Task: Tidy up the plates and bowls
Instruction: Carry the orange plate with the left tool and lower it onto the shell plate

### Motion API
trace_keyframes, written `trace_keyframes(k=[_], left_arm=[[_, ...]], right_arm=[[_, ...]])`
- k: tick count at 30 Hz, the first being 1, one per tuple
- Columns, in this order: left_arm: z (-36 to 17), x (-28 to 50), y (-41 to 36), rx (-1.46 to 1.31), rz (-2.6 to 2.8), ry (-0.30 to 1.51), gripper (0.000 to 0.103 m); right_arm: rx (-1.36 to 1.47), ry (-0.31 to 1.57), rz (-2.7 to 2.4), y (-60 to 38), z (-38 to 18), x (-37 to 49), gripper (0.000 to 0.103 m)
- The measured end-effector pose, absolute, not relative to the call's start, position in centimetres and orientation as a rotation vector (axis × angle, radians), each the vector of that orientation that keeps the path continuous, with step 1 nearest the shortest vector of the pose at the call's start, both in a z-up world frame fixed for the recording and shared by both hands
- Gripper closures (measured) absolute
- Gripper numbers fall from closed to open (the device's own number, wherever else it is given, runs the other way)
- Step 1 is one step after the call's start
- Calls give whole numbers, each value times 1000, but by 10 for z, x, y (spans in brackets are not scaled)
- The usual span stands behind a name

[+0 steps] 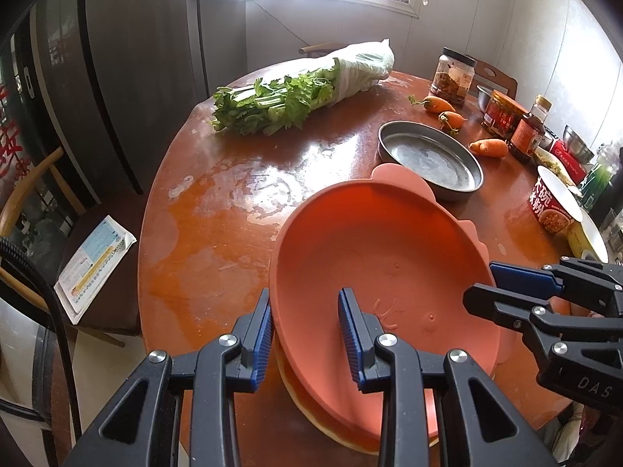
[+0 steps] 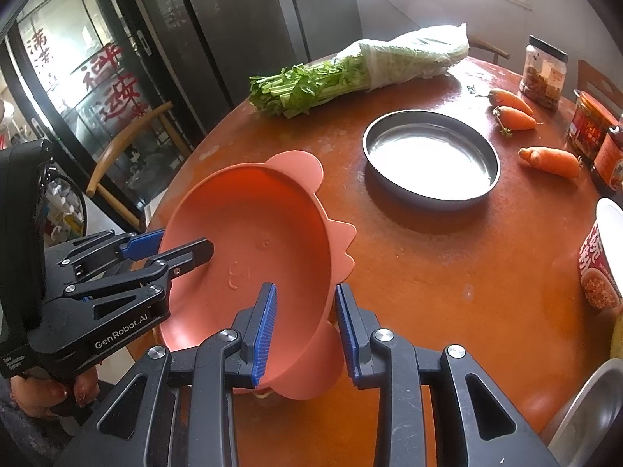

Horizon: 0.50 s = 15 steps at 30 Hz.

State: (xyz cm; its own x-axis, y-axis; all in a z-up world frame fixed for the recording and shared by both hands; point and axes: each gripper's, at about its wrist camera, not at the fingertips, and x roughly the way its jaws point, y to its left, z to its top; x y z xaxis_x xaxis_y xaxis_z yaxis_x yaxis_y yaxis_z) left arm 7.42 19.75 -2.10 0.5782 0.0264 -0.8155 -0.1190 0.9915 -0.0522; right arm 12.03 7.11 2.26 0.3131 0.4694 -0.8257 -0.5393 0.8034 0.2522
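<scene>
An orange-pink bowl [image 1: 370,253] [image 2: 249,210] with scalloped ears on its rim hangs tilted over the near edge of the round brown table [image 1: 218,202]. My left gripper [image 1: 305,299] [image 2: 186,242] is shut on its left rim, one pad outside and one inside. My right gripper [image 2: 305,290] [image 1: 481,284] is shut on the opposite rim in the same way. A pale yellow edge [image 1: 296,393] of something flat shows under the bowl. An empty round steel pan [image 1: 428,155] [image 2: 428,151] stands on the table just beyond the bowl.
A wrapped bundle of celery [image 1: 280,97] lies at the far left of the table. Three carrots [image 2: 549,159], jars and sauce bottles [image 1: 451,74] and an instant noodle cup [image 1: 553,206] line the right side. A steel bowl [image 2: 592,408] sits at the near right. A chair with a booklet [image 1: 93,264] stands left.
</scene>
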Motion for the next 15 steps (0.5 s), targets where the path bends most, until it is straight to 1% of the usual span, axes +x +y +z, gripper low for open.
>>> trace_keyframes(k=[15], left_arm=[[-19, 72, 200, -116, 77, 942, 70]], right_arm=[[-135, 1042, 628, 74, 19, 122, 70]])
